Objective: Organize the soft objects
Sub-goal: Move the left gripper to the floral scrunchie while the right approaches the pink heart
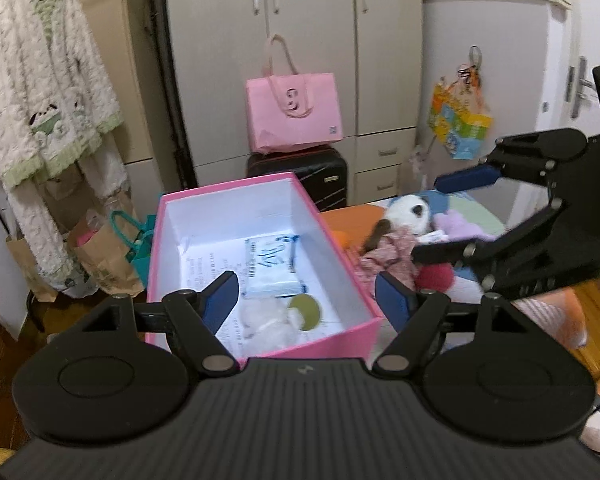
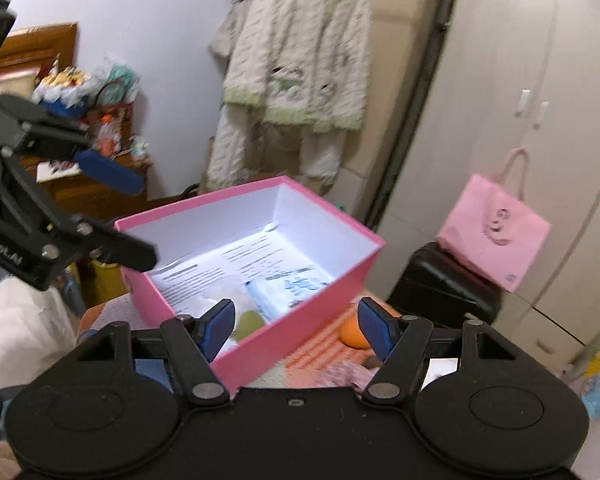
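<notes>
While both grippers' fingers [image 1: 220, 300] gape empty, pink box [image 1: 352, 280] holds white fluff [image 1: 264, 322] — open-topped.

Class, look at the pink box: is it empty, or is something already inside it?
Not empty. The lidless pink box holds printed paper, a tissue packet and a white plush with a green patch.

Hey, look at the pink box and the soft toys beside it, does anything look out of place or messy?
Yes. The open pink cardboard box holds only papers, a white-and-blue packet and a white fluffy item with a green disc, while the panda plush and the other soft toys lie in a jumbled heap outside it, to its right.
</notes>
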A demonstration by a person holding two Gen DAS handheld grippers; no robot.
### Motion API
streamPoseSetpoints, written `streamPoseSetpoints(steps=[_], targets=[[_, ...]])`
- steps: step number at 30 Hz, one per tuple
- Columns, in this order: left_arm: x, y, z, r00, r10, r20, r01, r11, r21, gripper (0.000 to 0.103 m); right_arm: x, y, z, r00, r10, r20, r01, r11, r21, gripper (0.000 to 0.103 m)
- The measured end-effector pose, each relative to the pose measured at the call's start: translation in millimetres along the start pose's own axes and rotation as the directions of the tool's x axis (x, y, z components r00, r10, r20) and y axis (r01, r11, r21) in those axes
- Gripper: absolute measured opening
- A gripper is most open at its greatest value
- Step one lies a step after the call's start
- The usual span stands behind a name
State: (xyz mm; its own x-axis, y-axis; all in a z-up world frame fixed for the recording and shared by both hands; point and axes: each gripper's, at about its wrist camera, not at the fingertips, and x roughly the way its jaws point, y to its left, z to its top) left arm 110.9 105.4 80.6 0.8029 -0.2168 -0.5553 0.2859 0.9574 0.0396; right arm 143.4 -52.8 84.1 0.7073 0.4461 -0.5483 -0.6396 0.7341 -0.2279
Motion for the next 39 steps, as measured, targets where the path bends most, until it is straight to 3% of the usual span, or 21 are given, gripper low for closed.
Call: streamPoseSetpoints(steps=[11,18,25,33,39], targets=[[2,-48,-6,0.988,-0.147,-0.055,0.150,0.987,0.053,0.075,-47,-33,-46,0.998,-0.061,0.026,0.058,0.993,0.106,0.074],[23,-79,-10,0.975,-0.202,-0.092,0.209,0.975,0.077,0.075,-52,-39,-84,0.998,-0.044,0.033,0.040,0.992,0.123,0.074],[49,-102,-15,0.976,-0.207,-0.061,0.213,0.970,0.114,0.075,-38,-44,-121,0.998,-0.028,0.061,0.021,0.994,0.106,0.074],[94,-113,-15,0.980,-0.200,-0.007,0.200,0.977,0.066,0.075,10,-54,-149,0.998,-0.028,0.056,0.021,0.992,0.124,0.074],[133,-118,-10,0.990,-0.141,0.018,0.140,0.989,0.043,0.074,51,-60,-159,0.999,-0.022,0.037,0.016,0.987,0.158,0.074]])
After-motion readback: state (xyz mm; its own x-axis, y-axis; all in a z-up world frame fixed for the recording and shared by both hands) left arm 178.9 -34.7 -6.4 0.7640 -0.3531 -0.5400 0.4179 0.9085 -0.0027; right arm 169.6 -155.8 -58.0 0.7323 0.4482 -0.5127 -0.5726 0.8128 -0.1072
